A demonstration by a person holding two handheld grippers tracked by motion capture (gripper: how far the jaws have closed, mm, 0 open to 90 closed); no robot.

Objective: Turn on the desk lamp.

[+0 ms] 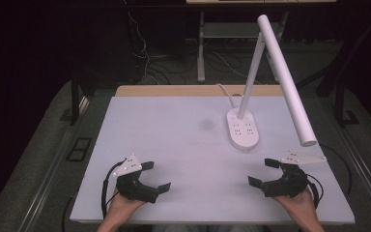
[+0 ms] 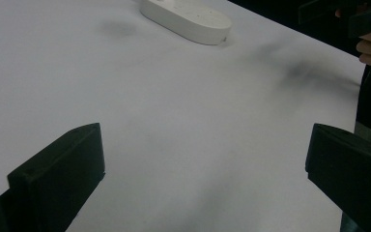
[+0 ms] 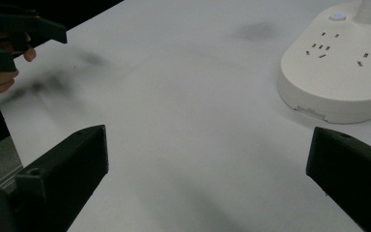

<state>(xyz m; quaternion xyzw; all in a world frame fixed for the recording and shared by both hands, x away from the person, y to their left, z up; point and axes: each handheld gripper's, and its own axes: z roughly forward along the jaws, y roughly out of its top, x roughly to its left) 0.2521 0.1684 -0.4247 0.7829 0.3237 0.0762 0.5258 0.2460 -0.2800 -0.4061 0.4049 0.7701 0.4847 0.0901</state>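
A white desk lamp stands right of centre on the white table (image 1: 174,145). Its oval base (image 1: 243,128) carries several sockets, and its long tube head (image 1: 287,82) slopes down toward the right. That base (image 3: 338,77) lies close ahead in the right gripper view and farther off as the base (image 2: 186,19) in the left gripper view. My left gripper (image 1: 155,176) rests near the front left edge, open, with nothing between its jaws. Near the front right, my right gripper (image 1: 261,171) is open and empty too, just below the lamp base.
A white cable (image 1: 226,94) runs from the lamp base over the table's far edge. A faint dark smudge (image 1: 206,124) marks the table left of the base. Beyond the table are a dark floor, cables and stand legs (image 1: 201,53).
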